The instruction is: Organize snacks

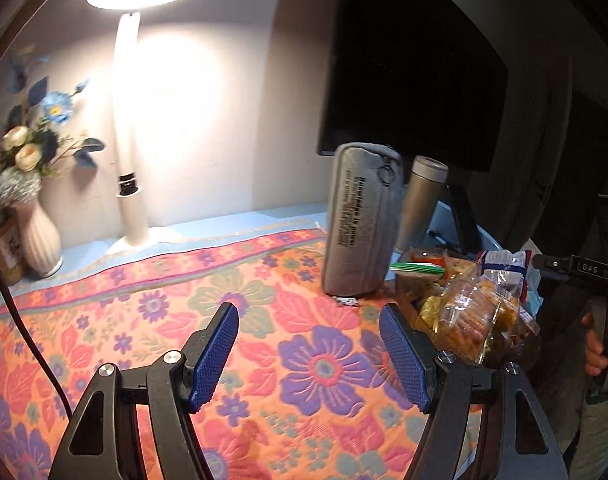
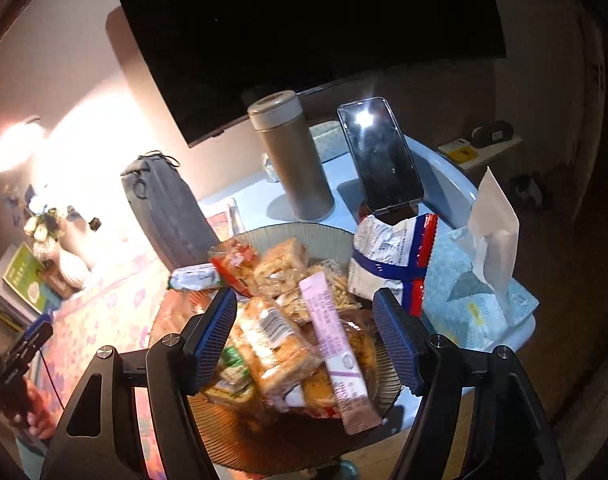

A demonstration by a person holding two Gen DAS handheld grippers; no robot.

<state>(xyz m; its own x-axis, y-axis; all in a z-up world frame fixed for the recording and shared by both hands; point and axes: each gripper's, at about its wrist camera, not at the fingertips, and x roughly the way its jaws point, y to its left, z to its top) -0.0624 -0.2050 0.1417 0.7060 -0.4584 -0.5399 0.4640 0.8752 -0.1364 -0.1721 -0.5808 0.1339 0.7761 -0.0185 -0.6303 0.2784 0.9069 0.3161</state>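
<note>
My right gripper (image 2: pixel 305 340) hangs over the glass bowl (image 2: pixel 264 456), its ribbed blue pads apart with nothing pressed between them; the snacks lie below the gap, not in it. My left gripper (image 1: pixel 308 350) is just as empty, jaws spread over the bare flowered cloth (image 1: pixel 176 320), with the bowl off to its right near the table's right edge.

Nearest in the heap, a pink stick sachet (image 2: pixel 335 356) lies slantwise on top of clear-wrapped biscuit packs (image 2: pixel 272 344). I judge all of it light and crackly: thin film, slippery and crushable. The sachet is narrow and flat, so I would pinch it across its width near the middle; the biscuit packs are blocky but brittle inside, so a gentle squeeze across the short sides suits them. Farther back sit an orange-red packet (image 2: pixel 234 260) and a small white and green roll (image 2: pixel 196 278) hanging over the bowl's left rim.

Just right of the bowl a white pouch with blue and red bands (image 2: pixel 387 260) leans on a soft blue tissue pack (image 2: pixel 483 300). Behind stand a smooth metal flask (image 2: pixel 296 160), a propped phone (image 2: pixel 379 156), a grey zip case (image 2: pixel 164 216), then the dark screen (image 2: pixel 304 20) at the wall.
</note>
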